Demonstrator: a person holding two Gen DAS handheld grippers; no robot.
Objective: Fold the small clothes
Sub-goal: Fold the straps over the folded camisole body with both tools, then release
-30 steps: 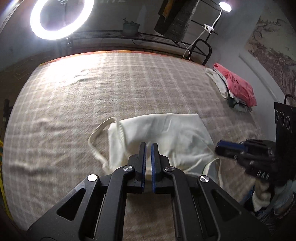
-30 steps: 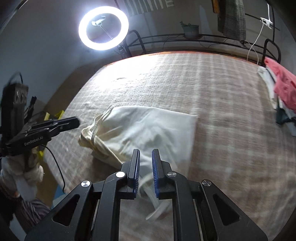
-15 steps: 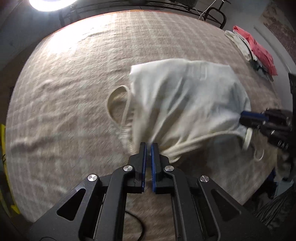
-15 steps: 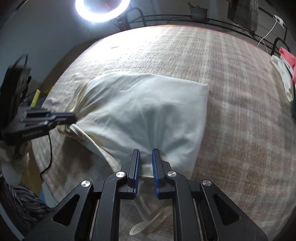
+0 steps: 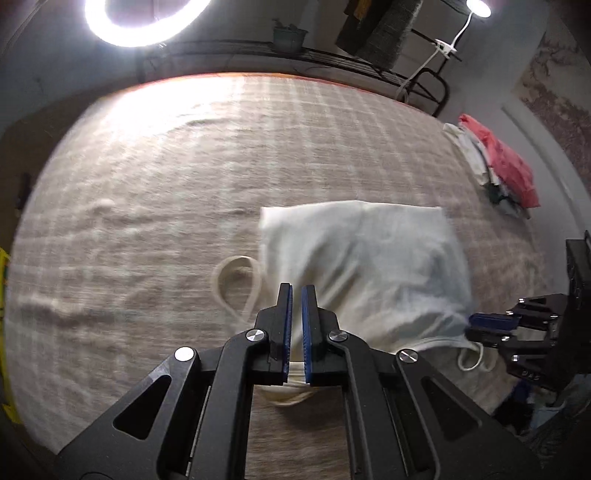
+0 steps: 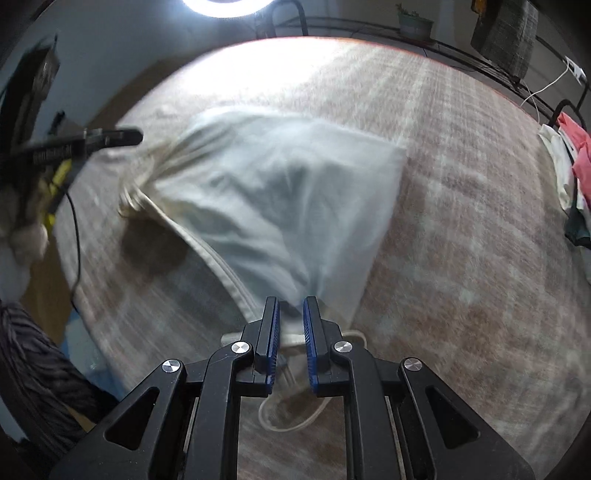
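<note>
A small cream camisole (image 5: 362, 254) with thin straps is stretched over the plaid bed cover (image 5: 166, 177), its far hem resting on the cover. My left gripper (image 5: 296, 290) is shut on the near left shoulder edge; one strap loop (image 5: 236, 284) lies flat to its left. In the left wrist view the right gripper (image 5: 476, 325) pinches the garment's other near corner. In the right wrist view my right gripper (image 6: 291, 301) is shut on bunched fabric of the camisole (image 6: 280, 192), a strap loop (image 6: 288, 417) hanging under it. The left gripper (image 6: 129, 137) shows blurred at the far left.
A pile of folded clothes (image 5: 498, 166), coral on top, sits at the bed's right edge. A ring light (image 5: 144, 18) and a metal bed rail (image 5: 332, 59) stand behind the bed. A yellow object (image 6: 59, 177) and a dark cable (image 6: 75, 236) lie off the left side.
Both grippers have come down with the camisole held between them. The garment has spread out, with its far hem now lying on the cover.
</note>
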